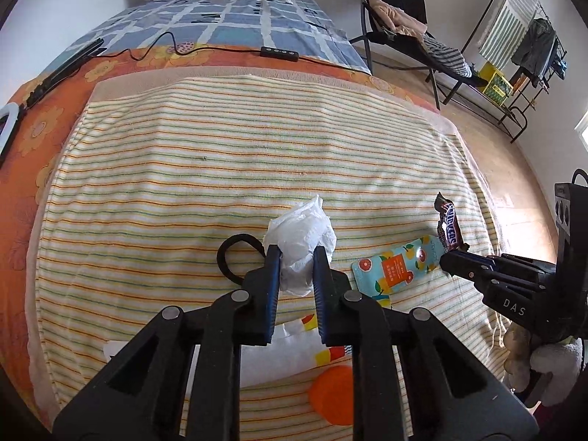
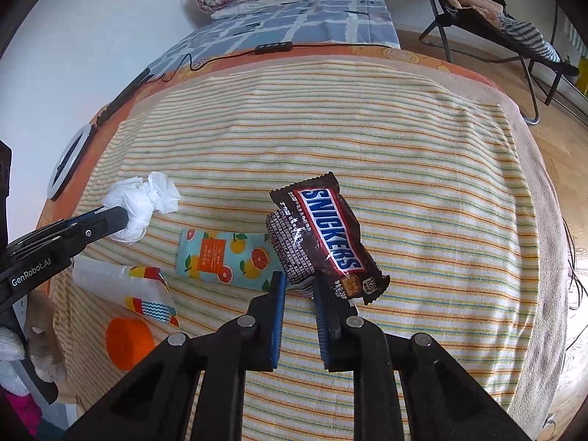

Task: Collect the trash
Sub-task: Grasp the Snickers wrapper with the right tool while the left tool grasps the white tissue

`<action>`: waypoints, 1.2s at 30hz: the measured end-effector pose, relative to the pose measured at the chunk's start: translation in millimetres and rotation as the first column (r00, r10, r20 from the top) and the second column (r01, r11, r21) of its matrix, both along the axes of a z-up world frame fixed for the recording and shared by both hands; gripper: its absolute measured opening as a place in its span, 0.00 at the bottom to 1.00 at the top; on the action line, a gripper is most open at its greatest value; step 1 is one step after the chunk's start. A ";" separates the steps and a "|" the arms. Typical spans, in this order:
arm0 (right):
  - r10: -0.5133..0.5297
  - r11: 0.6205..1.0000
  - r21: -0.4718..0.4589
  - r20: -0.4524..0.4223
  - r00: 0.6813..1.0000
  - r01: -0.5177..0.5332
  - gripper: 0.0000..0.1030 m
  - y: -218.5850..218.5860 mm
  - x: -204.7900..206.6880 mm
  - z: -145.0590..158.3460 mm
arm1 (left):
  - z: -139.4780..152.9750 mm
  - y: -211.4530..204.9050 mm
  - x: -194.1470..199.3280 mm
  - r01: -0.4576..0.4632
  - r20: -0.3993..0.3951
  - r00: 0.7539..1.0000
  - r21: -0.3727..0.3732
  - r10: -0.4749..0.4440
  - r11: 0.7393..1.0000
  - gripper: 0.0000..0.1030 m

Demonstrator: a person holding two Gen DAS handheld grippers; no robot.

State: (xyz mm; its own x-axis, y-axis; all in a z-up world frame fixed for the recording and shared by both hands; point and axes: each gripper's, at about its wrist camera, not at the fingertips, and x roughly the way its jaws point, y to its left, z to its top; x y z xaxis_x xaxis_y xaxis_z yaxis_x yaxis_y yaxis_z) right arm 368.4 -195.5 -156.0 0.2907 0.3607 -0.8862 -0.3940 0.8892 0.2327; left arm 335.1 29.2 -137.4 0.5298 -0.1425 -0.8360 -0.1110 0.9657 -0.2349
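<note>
My left gripper (image 1: 296, 255) is shut on a crumpled white tissue (image 1: 301, 239) and holds it above the striped towel (image 1: 220, 169); the tissue also shows in the right wrist view (image 2: 141, 202). My right gripper (image 2: 297, 281) is shut on a brown Snickers wrapper (image 2: 323, 242), lifted off the towel; the wrapper also shows in the left wrist view (image 1: 449, 226). A teal fruit-print packet (image 2: 224, 255) lies flat on the towel between the two grippers, also seen in the left wrist view (image 1: 397, 266).
A white bag with a colourful print (image 2: 128, 286) and an orange disc (image 2: 128, 341) lie near the towel's front. A black loop (image 1: 235, 253) lies by the left fingers. A cable with a remote (image 1: 277, 52) crosses the bed. A folding chair (image 1: 404, 29) stands at right.
</note>
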 end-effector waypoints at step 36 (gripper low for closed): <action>-0.126 0.986 0.102 -0.049 0.991 0.131 0.26 -34.3 30.1 -7.6 | 17.0 -7.5 -39.6 0.058 0.022 0.998 0.034 -0.059 0.998 0.15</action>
